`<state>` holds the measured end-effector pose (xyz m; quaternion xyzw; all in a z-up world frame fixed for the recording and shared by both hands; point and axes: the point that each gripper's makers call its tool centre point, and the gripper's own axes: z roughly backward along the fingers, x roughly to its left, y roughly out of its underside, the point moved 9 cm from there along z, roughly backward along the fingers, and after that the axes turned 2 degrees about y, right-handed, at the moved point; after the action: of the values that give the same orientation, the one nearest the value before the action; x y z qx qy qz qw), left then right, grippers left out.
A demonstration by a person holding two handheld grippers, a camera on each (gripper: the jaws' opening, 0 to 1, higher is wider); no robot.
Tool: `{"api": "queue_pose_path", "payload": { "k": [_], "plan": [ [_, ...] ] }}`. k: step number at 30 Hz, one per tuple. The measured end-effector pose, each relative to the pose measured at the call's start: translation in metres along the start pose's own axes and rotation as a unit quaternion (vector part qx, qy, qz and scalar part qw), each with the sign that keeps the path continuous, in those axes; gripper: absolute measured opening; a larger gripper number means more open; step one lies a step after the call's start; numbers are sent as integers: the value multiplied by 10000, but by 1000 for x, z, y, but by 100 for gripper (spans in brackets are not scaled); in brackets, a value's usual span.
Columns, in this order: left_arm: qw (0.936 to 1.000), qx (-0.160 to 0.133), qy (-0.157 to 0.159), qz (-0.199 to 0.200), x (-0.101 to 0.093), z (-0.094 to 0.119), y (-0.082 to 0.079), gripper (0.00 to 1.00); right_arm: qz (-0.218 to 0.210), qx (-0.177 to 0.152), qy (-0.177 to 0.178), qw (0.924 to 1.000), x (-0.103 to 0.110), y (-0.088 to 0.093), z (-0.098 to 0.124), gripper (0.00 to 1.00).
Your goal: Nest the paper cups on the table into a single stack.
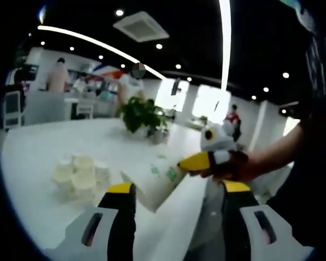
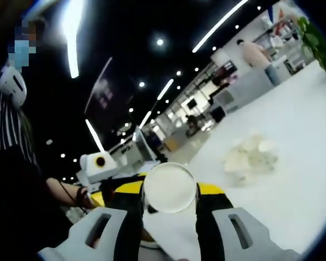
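We see our right tongs (image 2: 169, 202) clamped on a smooth white paper cup (image 2: 169, 187), near the cluster of round cups (image 1: 79, 175) on the white surface (image 1: 38, 152); left tongs (image 1: 179, 190) apart.

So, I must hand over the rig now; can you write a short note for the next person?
Right tongs: shut on one paper cup, held in the air, seen end-on.
Left tongs: open, holding nothing; that cup hangs just ahead of them.
Loose cups cluster on the white table, not stacked.
Done: one cup picked up.
Left: nest all cups into a single stack.
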<state>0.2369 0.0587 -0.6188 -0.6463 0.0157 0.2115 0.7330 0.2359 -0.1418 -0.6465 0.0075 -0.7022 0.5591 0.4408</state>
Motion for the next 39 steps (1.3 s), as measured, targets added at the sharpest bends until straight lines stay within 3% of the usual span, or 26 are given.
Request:
{"api": "queue_pose_path", "payload": {
  "k": [5, 7, 15, 39],
  "plan": [
    [9999, -140, 26, 47, 1, 3, -4, 57, -28, -22, -88, 10000, 2, -1, -1, 33],
    [9996, -283, 48, 68, 1, 6, -7, 55, -21, -7, -165, 9999, 4, -1, -1, 33],
    [9991, -410, 51, 95, 3, 12, -12, 41, 88, 128, -312, 9994, 9, 2, 0, 33],
    [9985, -347, 123, 396, 3, 25, -13, 19, 162, 310, -508, 9981, 19, 12, -3, 34]
  ]
}}
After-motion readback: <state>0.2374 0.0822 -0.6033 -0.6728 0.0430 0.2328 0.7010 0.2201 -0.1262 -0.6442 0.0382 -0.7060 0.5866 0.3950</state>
